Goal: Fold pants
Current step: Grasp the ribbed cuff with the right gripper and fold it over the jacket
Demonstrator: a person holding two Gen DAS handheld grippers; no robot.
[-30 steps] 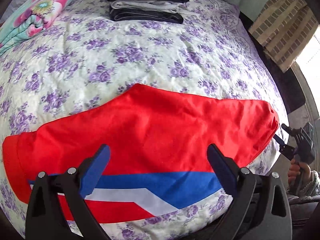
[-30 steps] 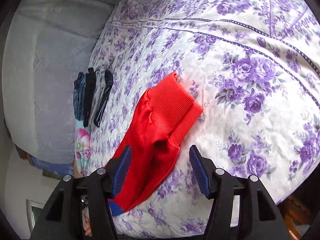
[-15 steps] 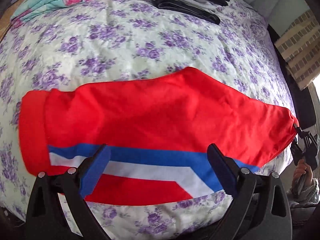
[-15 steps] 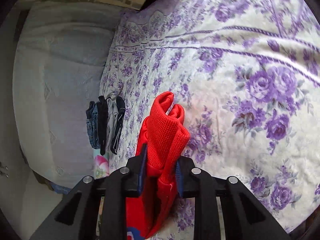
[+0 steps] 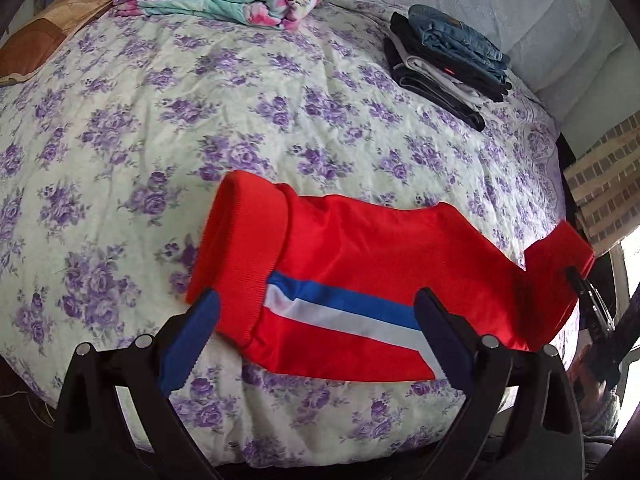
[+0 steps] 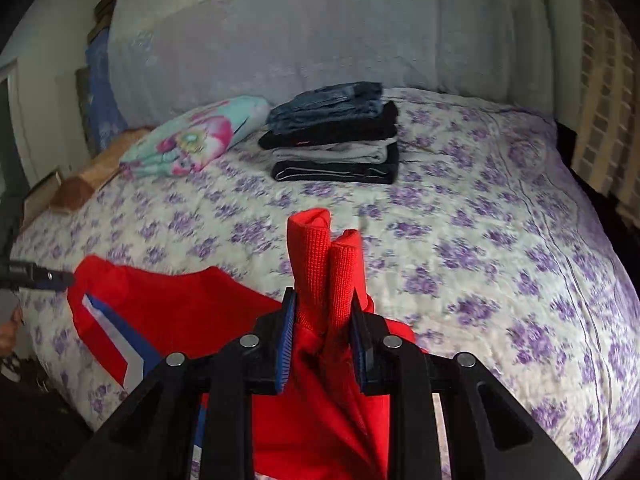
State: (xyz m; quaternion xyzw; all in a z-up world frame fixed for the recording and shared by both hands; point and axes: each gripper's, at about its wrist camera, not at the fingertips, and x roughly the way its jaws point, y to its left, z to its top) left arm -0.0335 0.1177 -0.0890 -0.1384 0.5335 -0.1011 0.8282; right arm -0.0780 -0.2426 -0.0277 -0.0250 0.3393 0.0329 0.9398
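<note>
Red pants (image 5: 360,248) with a blue and white stripe lie across the near part of the floral bedspread (image 5: 120,120). My left gripper (image 5: 316,332) hangs open just above them, its blue fingers (image 5: 192,336) straddling the stripe beside a ribbed band (image 5: 240,248). Nothing is between its pads. My right gripper (image 6: 324,336) is shut on the pants' other ribbed end (image 6: 320,264), which stands bunched and lifted off the bed. That gripper (image 5: 580,284) also shows at the right edge of the left wrist view. The pants (image 6: 172,312) trail away to the left.
A stack of folded dark clothes and jeans (image 6: 336,140) sits at the back of the bed, with a folded floral blanket (image 6: 192,136) beside it. A brown pillow (image 5: 40,32) lies at the far left. A brick-pattern curtain (image 6: 600,120) hangs along the bed's right side.
My right gripper closed on the ribbed end, rolled and lifted it off the bed. My left gripper slid left along the pants toward the other ribbed band and stayed open.
</note>
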